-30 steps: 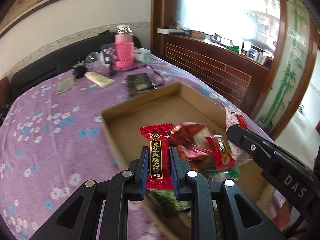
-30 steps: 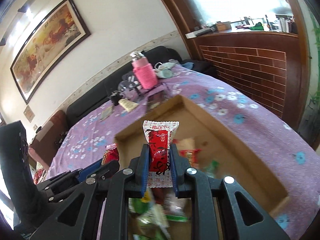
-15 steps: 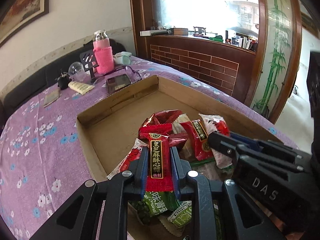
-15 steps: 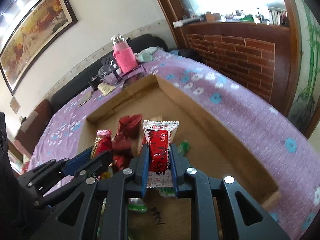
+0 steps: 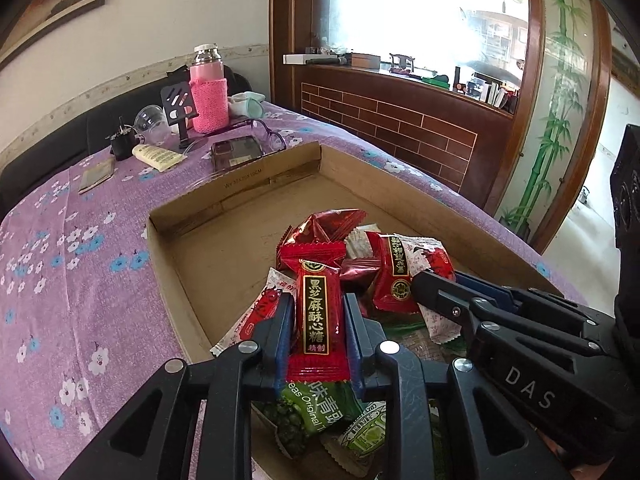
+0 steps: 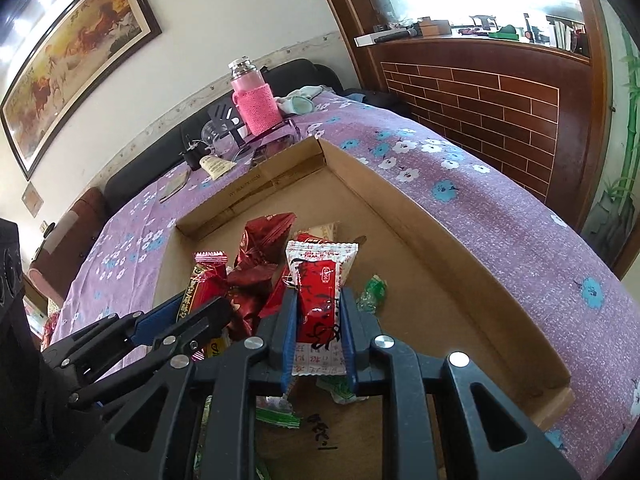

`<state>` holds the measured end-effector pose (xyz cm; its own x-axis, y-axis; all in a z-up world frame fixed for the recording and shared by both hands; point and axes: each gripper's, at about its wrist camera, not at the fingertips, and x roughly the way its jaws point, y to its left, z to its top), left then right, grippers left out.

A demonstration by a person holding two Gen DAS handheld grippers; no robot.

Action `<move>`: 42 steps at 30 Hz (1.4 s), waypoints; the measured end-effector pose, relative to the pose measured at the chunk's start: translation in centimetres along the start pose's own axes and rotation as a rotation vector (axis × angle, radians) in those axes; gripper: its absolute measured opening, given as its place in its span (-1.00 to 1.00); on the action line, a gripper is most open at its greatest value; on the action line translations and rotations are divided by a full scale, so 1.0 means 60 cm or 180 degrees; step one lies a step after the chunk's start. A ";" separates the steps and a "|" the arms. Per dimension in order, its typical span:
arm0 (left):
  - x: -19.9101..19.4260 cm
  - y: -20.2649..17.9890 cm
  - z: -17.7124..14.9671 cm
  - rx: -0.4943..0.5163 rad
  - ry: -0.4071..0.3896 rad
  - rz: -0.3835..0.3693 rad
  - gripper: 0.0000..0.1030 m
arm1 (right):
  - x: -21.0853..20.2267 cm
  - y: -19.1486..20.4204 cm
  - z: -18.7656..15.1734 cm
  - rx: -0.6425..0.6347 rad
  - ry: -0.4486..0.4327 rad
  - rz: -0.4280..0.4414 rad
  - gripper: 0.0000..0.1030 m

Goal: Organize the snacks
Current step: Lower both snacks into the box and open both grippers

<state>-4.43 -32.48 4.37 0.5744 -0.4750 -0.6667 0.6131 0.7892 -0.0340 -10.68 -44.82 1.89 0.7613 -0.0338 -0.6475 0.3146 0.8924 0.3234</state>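
My left gripper is shut on a red candy packet with gold Chinese lettering, held upright over the near end of a shallow cardboard tray. My right gripper is shut on a white-and-red candy packet, also over the tray. Below both lies a pile of snacks: red wrappers and green packets. The right gripper shows at the right of the left wrist view; the left gripper shows at the left of the right wrist view.
The tray sits on a purple flowered tablecloth. Beyond its far wall stand a pink-sleeved flask, a phone, glasses, a tube and a clear cup. A wood-and-brick partition runs along the right.
Both grippers have moved down and closer over the snack pile in the tray, each still holding its packet. The two grippers now sit nearer each other.
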 end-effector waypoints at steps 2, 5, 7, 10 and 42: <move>0.000 0.000 0.000 -0.0001 0.0002 0.0003 -0.54 | 0.000 0.001 0.000 -0.0006 0.0000 -0.0013 -0.62; -0.001 -0.001 0.000 0.0004 -0.0004 0.0008 -0.54 | 0.001 0.002 0.000 -0.0004 -0.0003 -0.0017 -0.61; -0.001 0.000 0.000 0.0005 -0.0005 0.0012 -0.53 | 0.001 0.003 0.000 -0.0002 -0.0005 -0.0017 -0.61; -0.001 0.000 0.000 0.0005 -0.0005 0.0014 -0.53 | 0.002 0.003 0.001 0.0002 -0.0008 -0.0029 -0.58; -0.050 0.033 0.002 -0.0236 -0.0185 0.0201 0.87 | -0.113 0.001 -0.025 -0.0001 -0.0867 -0.0472 0.60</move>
<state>-4.91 -29.55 6.38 0.6425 -0.4435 -0.6249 0.5342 0.8439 -0.0496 -16.71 -43.88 5.26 0.8312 -0.2829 -0.4787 0.4334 0.8689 0.2390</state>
